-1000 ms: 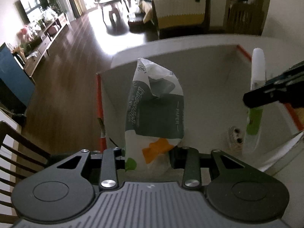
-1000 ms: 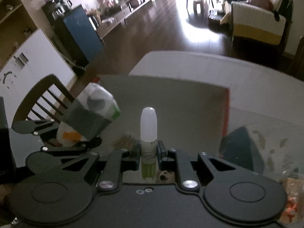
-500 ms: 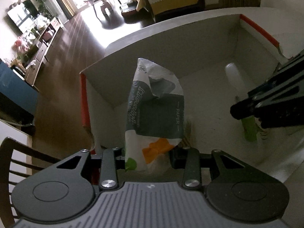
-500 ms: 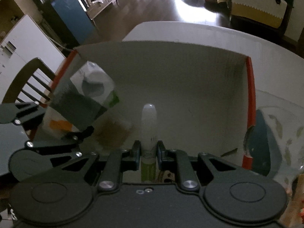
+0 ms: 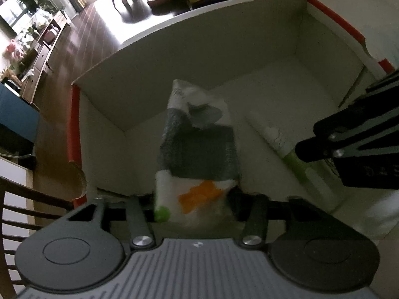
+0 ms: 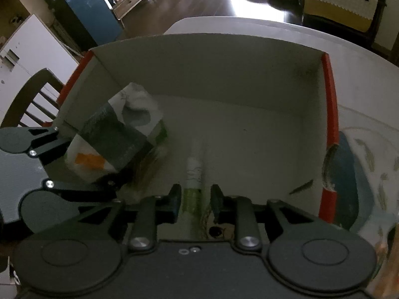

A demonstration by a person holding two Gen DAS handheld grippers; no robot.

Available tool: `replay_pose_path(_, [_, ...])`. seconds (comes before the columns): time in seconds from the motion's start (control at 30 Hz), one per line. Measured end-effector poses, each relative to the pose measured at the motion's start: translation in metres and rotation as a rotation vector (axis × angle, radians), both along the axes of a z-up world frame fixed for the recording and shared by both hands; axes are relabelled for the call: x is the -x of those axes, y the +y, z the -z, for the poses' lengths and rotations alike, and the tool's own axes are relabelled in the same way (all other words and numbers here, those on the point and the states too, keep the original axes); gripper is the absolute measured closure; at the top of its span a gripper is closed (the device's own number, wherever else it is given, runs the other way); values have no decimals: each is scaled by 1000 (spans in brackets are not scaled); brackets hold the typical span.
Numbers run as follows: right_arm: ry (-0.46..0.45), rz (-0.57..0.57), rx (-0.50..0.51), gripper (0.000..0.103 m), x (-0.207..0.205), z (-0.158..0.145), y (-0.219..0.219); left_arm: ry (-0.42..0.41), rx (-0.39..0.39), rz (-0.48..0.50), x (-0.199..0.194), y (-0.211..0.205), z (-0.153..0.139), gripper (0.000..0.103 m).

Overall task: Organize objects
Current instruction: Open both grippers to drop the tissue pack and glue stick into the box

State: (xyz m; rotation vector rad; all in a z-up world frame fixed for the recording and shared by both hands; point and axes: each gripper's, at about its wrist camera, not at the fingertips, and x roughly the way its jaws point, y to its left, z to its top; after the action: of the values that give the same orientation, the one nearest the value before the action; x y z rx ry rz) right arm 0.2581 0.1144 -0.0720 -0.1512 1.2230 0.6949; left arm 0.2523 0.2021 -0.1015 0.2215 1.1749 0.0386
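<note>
A white cardboard box with red edges fills both views. A tissue pack, white, grey and orange, is blurred between the spread fingers of my left gripper, which is open just above the box floor at its left side. A white and green tube lies flat on the box floor, cap pointing away. My right gripper is open around the tube's green end, with a gap on each side. The left wrist view shows the tube below the right gripper. The pack leans near the box's left wall.
The box stands on a white table. A dark wooden chair is just left of the box. A clear plastic bag with blue print lies against the box's right side. Dark wood floor and a sofa lie beyond.
Both grippers came down into the box. The right gripper let go of the tube, which now lies flat. The left gripper's fingers spread and the tissue pack is coming loose.
</note>
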Motion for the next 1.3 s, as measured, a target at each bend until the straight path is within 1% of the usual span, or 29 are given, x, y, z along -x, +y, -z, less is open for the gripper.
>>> replay_pose_path(0.07, [-9,-3,-19,71,2,-4,-4,-8,13,1,4,-2,-2,43])
replay_pose_path(0.1, [-13,-6,-29,69,4,-6,-6,-14,8,3,5,-1,-3,41])
replay_pose_path(0.17, [-20,-2,-46,64,4,-12,-11,-26,5,10,10,-4,-5,34])
replay_pose_path(0.23, [-27,-1,-67,59,6,-18,-16,-42,7,9,14,-5,-8,34])
replay_pose_path(0.3, [-38,1,-85,56,8,-26,-22,-60,25,7,20,-6,-13,34])
replay_pose_path(0.43, [-60,-2,-119,50,13,-40,-32,-101,33,5,28,-4,-26,34])
replay_pose_path(0.7, [-117,-26,-177,46,35,-73,-46,-181,80,5,42,-4,-60,34])
replay_pose_path(0.93, [-166,-40,-235,41,54,-99,-70,-238,117,12,58,-19,-85,34])
replay_pose_path(1.07, [-209,-58,-254,39,67,-111,-86,-271,147,17,71,-31,-100,33])
replay_pose_path(1.1, [-221,-63,-257,36,70,-113,-89,-278,150,22,74,-36,-104,33])
replay_pose_path(1.13, [-234,-64,-261,32,73,-116,-93,-283,152,25,77,-38,-106,31])
replay_pose_path(1.17, [-245,-66,-267,31,76,-118,-98,-290,155,25,80,-41,-108,27])
replay_pose_path(1.3, [-256,-64,-292,28,85,-124,-117,-310,180,19,93,-53,-116,26])
